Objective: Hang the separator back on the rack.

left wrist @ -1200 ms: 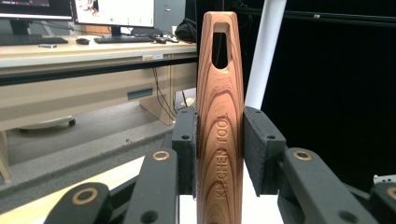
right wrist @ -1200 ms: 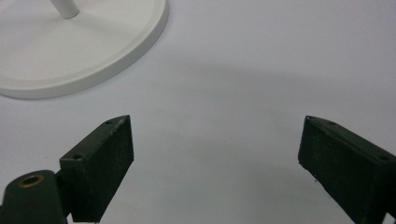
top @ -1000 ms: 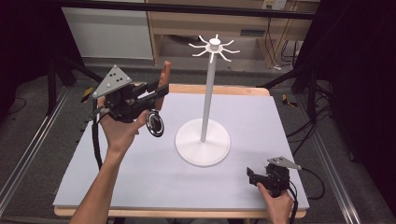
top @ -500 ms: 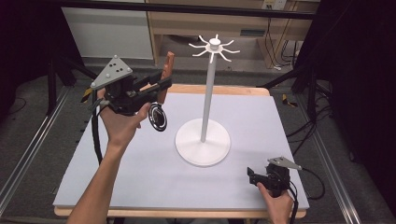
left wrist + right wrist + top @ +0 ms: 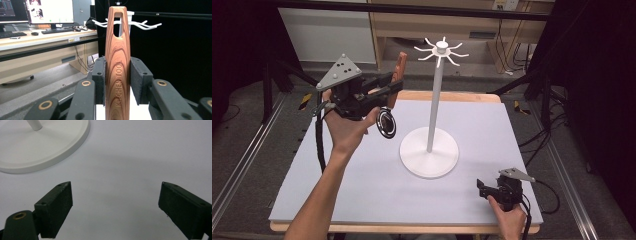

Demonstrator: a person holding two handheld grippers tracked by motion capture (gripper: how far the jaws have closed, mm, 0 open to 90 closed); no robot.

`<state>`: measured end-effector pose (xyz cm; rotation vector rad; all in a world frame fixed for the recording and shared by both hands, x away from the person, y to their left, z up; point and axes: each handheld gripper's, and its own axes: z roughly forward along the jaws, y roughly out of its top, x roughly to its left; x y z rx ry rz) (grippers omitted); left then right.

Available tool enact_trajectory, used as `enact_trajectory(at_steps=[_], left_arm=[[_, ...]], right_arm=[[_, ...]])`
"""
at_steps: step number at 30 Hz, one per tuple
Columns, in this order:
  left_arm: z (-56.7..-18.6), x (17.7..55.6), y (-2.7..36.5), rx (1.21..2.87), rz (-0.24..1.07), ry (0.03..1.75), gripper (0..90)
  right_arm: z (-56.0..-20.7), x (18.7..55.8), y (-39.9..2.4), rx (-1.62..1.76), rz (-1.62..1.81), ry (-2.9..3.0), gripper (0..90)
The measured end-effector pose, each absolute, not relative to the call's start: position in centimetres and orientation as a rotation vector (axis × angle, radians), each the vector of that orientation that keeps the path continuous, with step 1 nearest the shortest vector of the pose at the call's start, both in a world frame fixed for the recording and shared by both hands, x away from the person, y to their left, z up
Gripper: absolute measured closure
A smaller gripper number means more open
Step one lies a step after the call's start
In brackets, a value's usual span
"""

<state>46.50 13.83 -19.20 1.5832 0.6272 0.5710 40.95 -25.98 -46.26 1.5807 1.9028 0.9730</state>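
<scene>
At the near edge of a pale grey table point(image 5: 362, 200), a person's right hand point(image 5: 508, 220) rests with its right gripper point(image 5: 484, 189) low over the surface, jaws spread wide and nothing between them; in the right gripper view the two black pads point(image 5: 56, 207) stand well apart above bare tabletop, with the round base point(image 5: 45, 147) of a white stand just beyond.

Farther in and to the left, the person's left hand point(image 5: 347, 127) holds the left gripper point(image 5: 393, 86) raised above the table, its grey three-cornered plate point(image 5: 339, 72) tilted up and its cable point(image 5: 319, 145) hanging down beside the forearm. The left gripper is clamped on a wooden-handled kitchen utensil point(image 5: 399, 67). In the left gripper view the pads point(image 5: 140, 80) press both sides of the upright, grained handle point(image 5: 117, 62), which bears the engraved words "KITCHEN TOOL" and ends in a slotted hanging hole at the top. In the high view the utensil's black, round head point(image 5: 387, 122) hangs below the gripper, clear of the table.

Near the middle of the table stands the white hanging rack point(image 5: 434, 100), a slim pole rising from the disc base to a crown of spoke-like hooks point(image 5: 442, 50). Seen along the left gripper, the handle's hole sits level with those hooks point(image 5: 145, 24), which show through and to either side of it; whether they touch cannot be told.

Beyond the table, a wooden desk point(image 5: 37, 40) carries monitors point(image 5: 50, 11) and a keyboard point(image 5: 56, 30).
</scene>
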Motion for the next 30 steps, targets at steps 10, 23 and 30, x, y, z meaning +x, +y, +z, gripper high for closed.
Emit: enact_trajectory(at_steps=[10,23,30], left_arm=[[-19.1,46.9,13.0,1.598,0.574,0.622,67.3],[-19.0,47.1,12.2,1.613,0.578,0.615,67.3],[-18.9,47.4,11.9,1.62,0.576,0.618,67.2]], right_arm=[[-46.2,41.0,-25.9,1.579,0.969,1.905,12.4],[-46.2,40.9,-26.0,1.581,0.974,1.898,12.5],[-46.2,40.8,-26.0,1.584,0.975,1.901,12.5]])
